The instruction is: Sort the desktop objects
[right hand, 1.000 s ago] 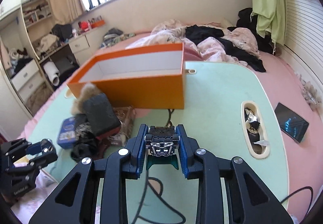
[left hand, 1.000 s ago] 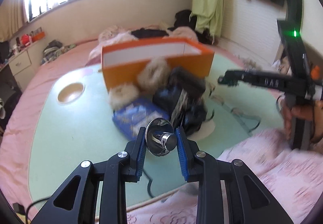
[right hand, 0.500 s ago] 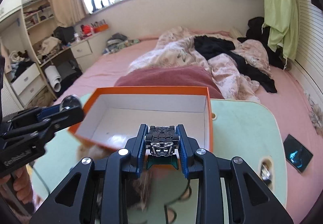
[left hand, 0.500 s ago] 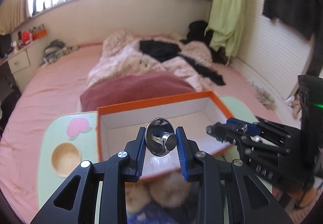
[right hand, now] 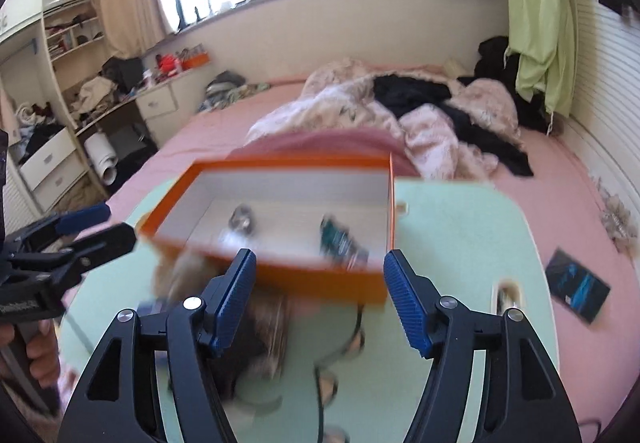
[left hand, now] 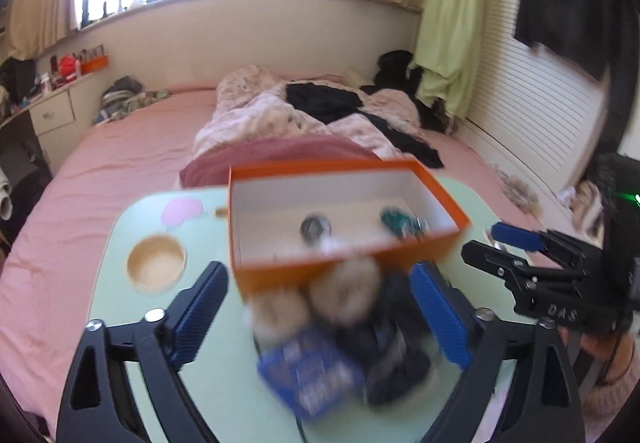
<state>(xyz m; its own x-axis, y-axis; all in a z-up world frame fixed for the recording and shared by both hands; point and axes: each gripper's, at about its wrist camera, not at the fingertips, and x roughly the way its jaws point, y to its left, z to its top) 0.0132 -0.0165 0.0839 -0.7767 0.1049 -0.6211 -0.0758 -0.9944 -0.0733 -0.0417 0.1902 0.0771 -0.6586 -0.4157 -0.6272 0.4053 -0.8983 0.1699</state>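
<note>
Both my left claw [left hand: 316, 317] and right claw [right hand: 318, 299] are opening empty just before the orange box [left hand: 280, 271], where a shiny knob [left hand: 315, 229] and green part [left hand: 400, 221] lie.

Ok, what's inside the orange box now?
Two things lie in the orange box: a shiny round metal piece and a blurred green-and-black item. The near wall hides the front strip of the floor.

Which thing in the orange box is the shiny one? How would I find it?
Find the pale green table, then the open orange box on it. Two small things lie inside: the shiny silver round piece sits near the middle, while its neighbour, the green piece, is darker and angular.
</note>
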